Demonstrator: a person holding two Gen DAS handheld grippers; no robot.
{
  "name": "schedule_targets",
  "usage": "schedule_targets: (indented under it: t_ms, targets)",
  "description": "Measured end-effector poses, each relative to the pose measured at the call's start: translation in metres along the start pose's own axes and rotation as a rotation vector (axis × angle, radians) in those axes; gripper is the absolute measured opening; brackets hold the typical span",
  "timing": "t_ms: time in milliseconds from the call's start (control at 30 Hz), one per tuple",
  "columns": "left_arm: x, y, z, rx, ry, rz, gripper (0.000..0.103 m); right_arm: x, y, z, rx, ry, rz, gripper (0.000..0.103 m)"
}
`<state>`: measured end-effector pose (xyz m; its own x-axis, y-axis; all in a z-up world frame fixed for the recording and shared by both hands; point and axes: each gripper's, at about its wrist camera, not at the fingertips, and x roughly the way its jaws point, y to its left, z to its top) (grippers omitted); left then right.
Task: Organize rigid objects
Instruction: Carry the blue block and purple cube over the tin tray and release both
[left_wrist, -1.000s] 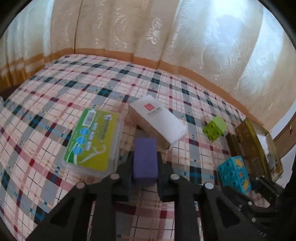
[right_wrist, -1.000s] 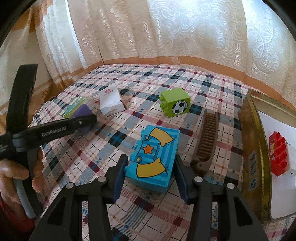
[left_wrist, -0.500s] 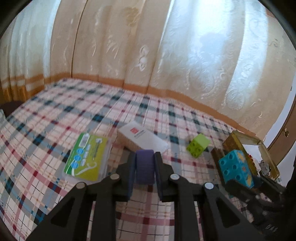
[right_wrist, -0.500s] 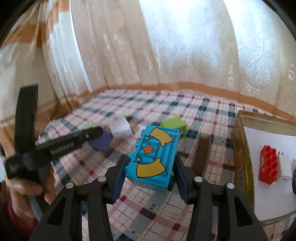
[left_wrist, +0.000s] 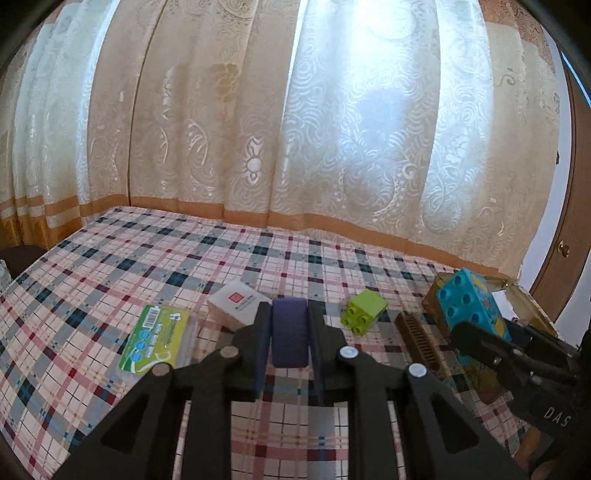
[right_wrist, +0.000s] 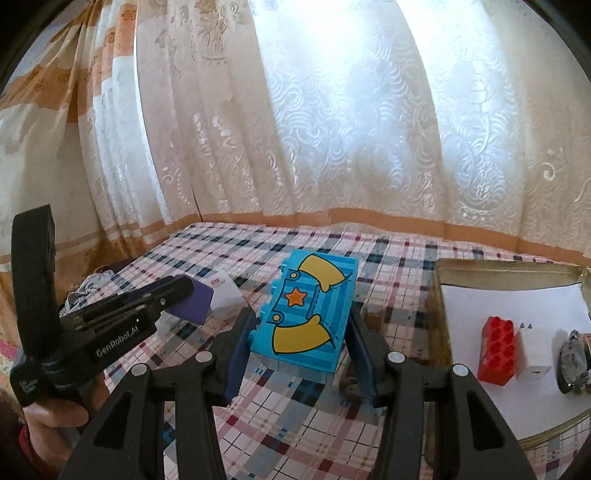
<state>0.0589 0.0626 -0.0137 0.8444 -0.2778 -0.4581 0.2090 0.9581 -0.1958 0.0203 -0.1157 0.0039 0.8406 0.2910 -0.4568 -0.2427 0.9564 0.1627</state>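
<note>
My left gripper (left_wrist: 289, 332) is shut on a purple block (left_wrist: 290, 338) and holds it above the plaid tablecloth. My right gripper (right_wrist: 301, 332) is shut on a blue toy brick (right_wrist: 304, 314) with yellow shapes and an orange star, lifted off the table. The blue brick also shows at the right of the left wrist view (left_wrist: 469, 304). The purple block shows in the right wrist view (right_wrist: 194, 302). A gold tin (right_wrist: 439, 295) lined with white paper stands at the right and holds a red brick (right_wrist: 496, 349), a white plug (right_wrist: 535, 352) and a dark object.
On the cloth lie a green floss-pick box (left_wrist: 157, 339), a white carton (left_wrist: 236, 304), a green brick (left_wrist: 364, 312) and a brown comb (left_wrist: 419, 341). Lace curtains hang behind the table. A wooden door (left_wrist: 569, 229) stands far right.
Both grippers have risen from the table with their blocks. The views now tilt up toward the curtains, and the tin's contents have come more into the right wrist view.
</note>
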Motion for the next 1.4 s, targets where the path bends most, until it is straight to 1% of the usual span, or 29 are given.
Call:
schedule_targets:
  t_ms: [233,333,500,633,800,1000,1233,1400]
  targets:
    - [-0.002,-0.013,-0.002,0.007,-0.011,0.039,0.018,-0.007,-0.005,0.004,-0.019,-0.037,-0.04,0.052]
    - [-0.004,-0.025,-0.002,0.043,-0.028,0.063,0.018,-0.011,-0.006,0.005,-0.027,-0.055,-0.048,0.052]
    - [-0.011,-0.044,0.0,0.06,-0.059,0.063,0.018,-0.018,-0.009,0.005,-0.045,-0.079,-0.06,0.052]
    - [-0.015,-0.057,0.004,0.082,-0.078,0.066,0.018,-0.022,-0.016,0.006,-0.036,-0.088,-0.064,0.052]
    - [-0.018,-0.072,0.008,0.094,-0.091,0.044,0.018,-0.027,-0.03,0.006,-0.018,-0.099,-0.085,0.052]
    - [-0.023,-0.086,0.015,0.081,-0.108,0.006,0.018,-0.036,-0.051,0.008,0.004,-0.118,-0.112,0.052]
    - [-0.024,-0.11,0.021,0.105,-0.127,-0.022,0.018,-0.048,-0.078,0.01,0.038,-0.14,-0.155,0.052]
    - [-0.022,-0.132,0.025,0.123,-0.133,-0.052,0.018,-0.052,-0.1,0.011,0.06,-0.136,-0.187,0.052]
